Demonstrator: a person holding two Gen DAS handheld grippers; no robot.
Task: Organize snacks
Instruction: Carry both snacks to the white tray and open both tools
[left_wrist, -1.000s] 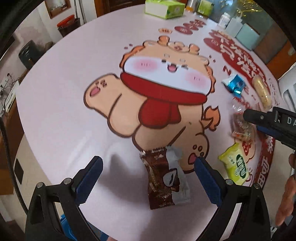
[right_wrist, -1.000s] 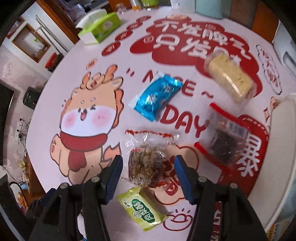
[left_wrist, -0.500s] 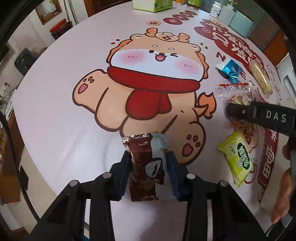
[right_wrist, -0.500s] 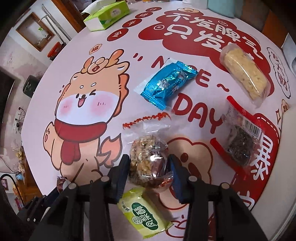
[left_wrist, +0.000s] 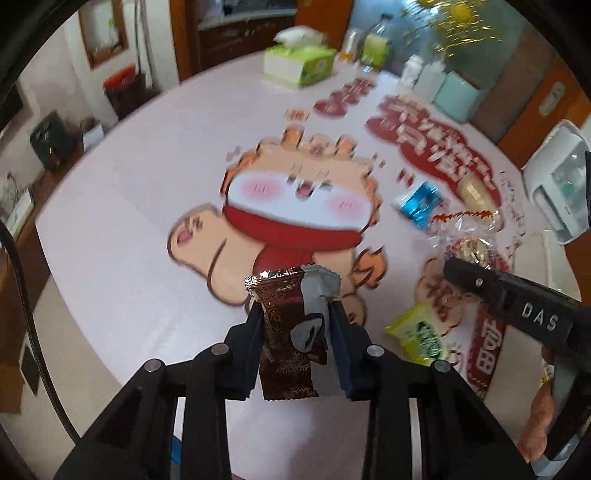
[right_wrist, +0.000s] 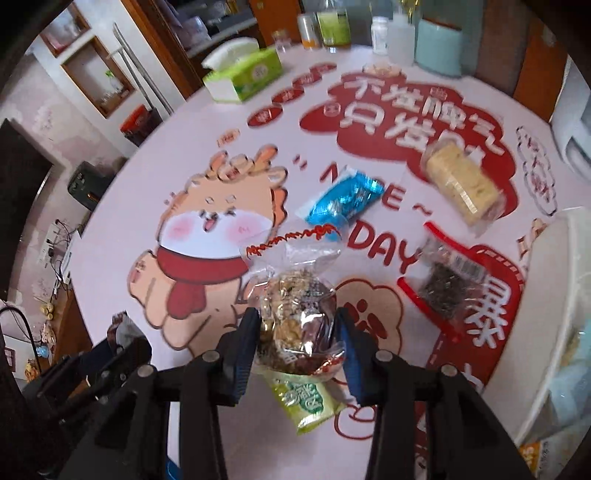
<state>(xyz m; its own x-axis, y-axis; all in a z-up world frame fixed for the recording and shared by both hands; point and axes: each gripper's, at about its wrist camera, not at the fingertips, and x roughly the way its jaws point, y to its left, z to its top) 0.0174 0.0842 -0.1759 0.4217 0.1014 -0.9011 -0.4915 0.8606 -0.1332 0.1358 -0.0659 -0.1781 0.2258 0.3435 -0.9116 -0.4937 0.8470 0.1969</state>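
Left wrist view puts the left gripper (left_wrist: 295, 339) at the bottom of the frame, its jaws closing on a brown chocolate wrapper (left_wrist: 290, 332) pinched between the blue pads; a second ago those jaws stood wide with the packet lying flat on the table (left_wrist: 110, 258) between them. Now the wrapper hangs clear of the cartoon-printed tablecloth, so the pick looks done on this side. Right wrist view shows the same turn for the right gripper (right_wrist: 295, 339): its pads press the sides of a clear bag of mixed nuts (right_wrist: 295, 314), which a second ago lay loose on the cloth between open fingers. That bag also looks raised off the table. Left behind under it is a green snack packet (right_wrist: 306, 398); farther out lie a blue foil packet (right_wrist: 340, 203), a pale biscuit pack (right_wrist: 458, 181) and a dark seed bag (right_wrist: 443, 284). A white bin (right_wrist: 554, 295) sits at the right edge of the table, likely the place for the snacks, though its inside is barely visible. Both grips being made means carrying can begin; four packets remain.
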